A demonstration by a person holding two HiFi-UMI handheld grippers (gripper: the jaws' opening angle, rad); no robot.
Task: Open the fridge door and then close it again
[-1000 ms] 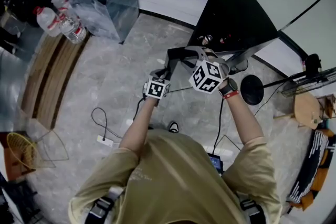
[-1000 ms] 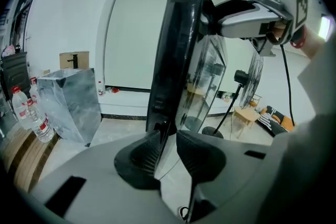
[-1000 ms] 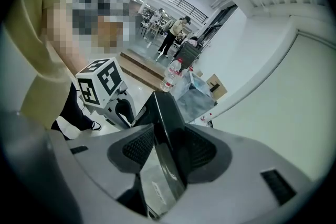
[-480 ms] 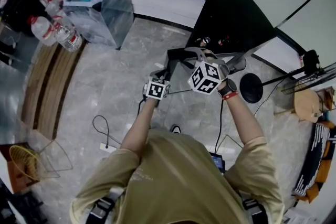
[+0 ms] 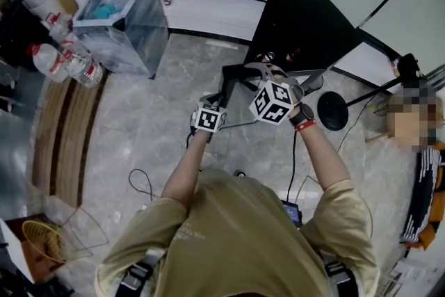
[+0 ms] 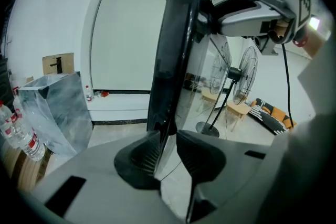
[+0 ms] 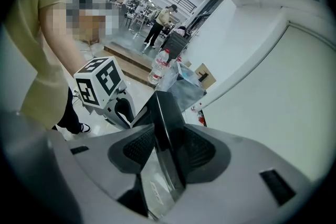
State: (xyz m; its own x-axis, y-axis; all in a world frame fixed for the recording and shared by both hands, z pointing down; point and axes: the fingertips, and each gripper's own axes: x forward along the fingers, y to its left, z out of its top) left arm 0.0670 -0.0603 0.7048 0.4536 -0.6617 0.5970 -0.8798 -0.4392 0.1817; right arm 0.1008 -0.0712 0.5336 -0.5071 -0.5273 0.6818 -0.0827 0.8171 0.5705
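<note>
Both grippers (image 6: 167, 148) (image 7: 168, 148) still clamping fridge door (image 6: 173, 50), unchanged

We look steeply down from the head; cameras close behind the jaws of left gripper (image 6: 167, 152) and right gripper (image 7: 167, 147) share the fridge door (image 6: 176, 50)

The fridge (image 5: 306, 21) and its door (image 6: 173, 55) are shown in glossy black. The left gripper (image 6: 168, 150) and right gripper (image 7: 167, 150) are rendered grey, with black ribbed pads (image 6: 140, 153); their cubes (image 5: 273, 101) are white, marked with black squares. The floor (image 5: 139, 122) is veined grey.
</note>
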